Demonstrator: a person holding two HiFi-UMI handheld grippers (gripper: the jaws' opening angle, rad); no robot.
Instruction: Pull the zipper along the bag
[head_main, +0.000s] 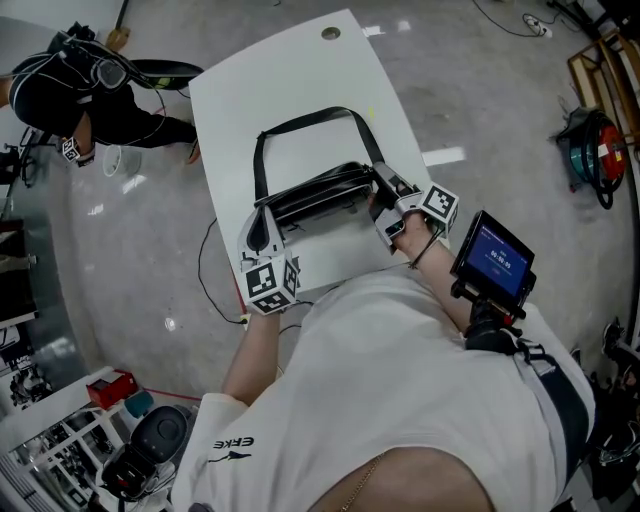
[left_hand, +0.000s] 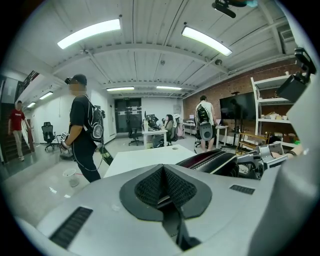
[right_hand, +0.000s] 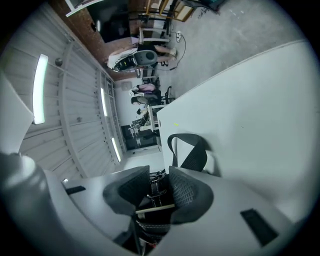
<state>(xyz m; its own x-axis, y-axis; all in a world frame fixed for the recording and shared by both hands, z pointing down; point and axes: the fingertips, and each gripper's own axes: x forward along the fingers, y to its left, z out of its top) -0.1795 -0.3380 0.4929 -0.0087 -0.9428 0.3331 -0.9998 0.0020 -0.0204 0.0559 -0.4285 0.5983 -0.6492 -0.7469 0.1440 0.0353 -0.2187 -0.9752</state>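
A black bag (head_main: 320, 190) with a long strap (head_main: 300, 125) lies on the white table (head_main: 300, 70). My left gripper (head_main: 262, 232) is at the bag's left end. In the left gripper view its pads (left_hand: 150, 187) meet, with a thin dark piece of the bag pinched between them, and the bag's body (left_hand: 212, 159) shows to the right. My right gripper (head_main: 383, 195) is at the bag's right end. In the right gripper view it (right_hand: 157, 187) stands open. The dark zipper pull and webbing (right_hand: 154, 192) lie loose between the pads, and the strap (right_hand: 192, 150) loops just beyond.
A person in black (head_main: 90, 90) crouches on the floor at the upper left, and also stands left of the table (left_hand: 82, 130). A small screen (head_main: 495, 255) is mounted at my right forearm. A cable (head_main: 205, 270) trails on the floor. Red equipment (head_main: 595, 145) stands far right.
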